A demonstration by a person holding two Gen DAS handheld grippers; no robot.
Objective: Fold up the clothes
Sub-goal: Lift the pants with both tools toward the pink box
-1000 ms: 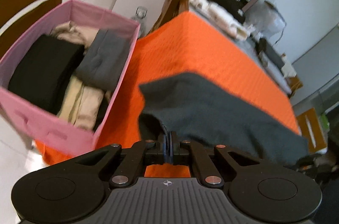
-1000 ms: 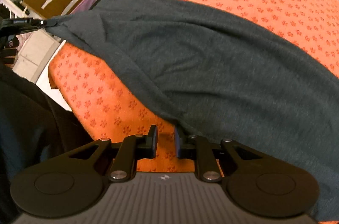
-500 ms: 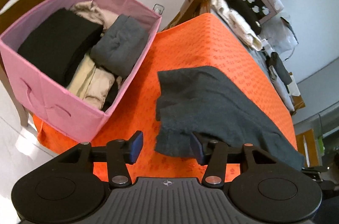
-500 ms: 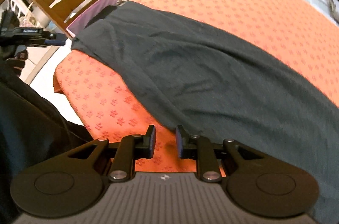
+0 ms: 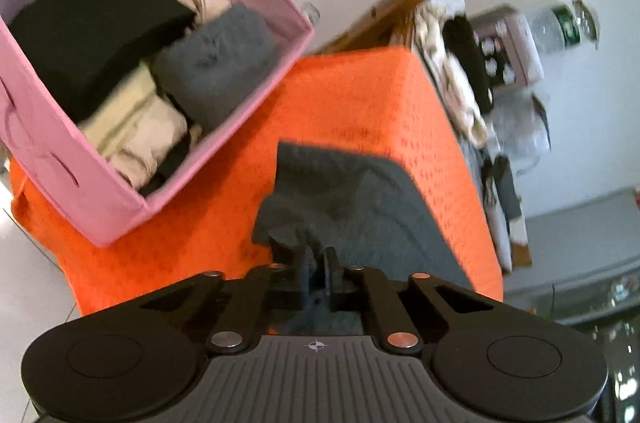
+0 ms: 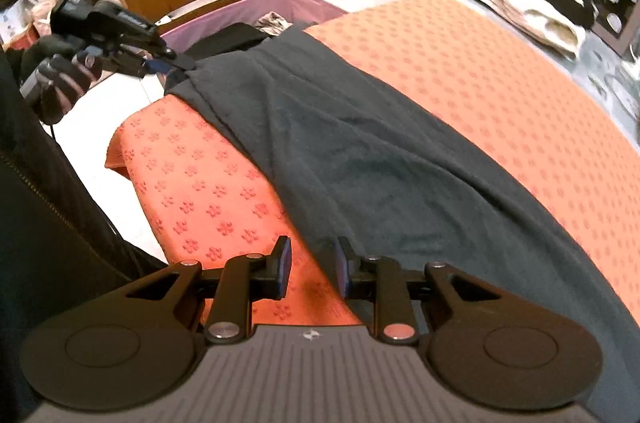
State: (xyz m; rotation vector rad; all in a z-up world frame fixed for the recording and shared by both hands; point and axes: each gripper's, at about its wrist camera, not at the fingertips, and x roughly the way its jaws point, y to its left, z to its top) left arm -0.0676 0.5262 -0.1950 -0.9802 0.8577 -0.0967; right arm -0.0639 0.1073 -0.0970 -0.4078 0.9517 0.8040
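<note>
Now the left gripper (image 5: pixel 318 261) has its jaws clamped together on the near corner of the dark grey garment (image 6: pixel 360 143), which lies stretched across the orange patterned tablecloth (image 6: pixel 480 71). At ten o'clock from that corner sits the pink fabric bin (image 5: pixel 224 151) of folded clothes. Meanwhile the right gripper (image 6: pixel 310 273) hovers at the garment's near edge, jaws apart, gripping nothing.

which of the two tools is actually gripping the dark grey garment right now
The left tool, shut on the dark grey garment near the pink box; the right tool is open.
</note>
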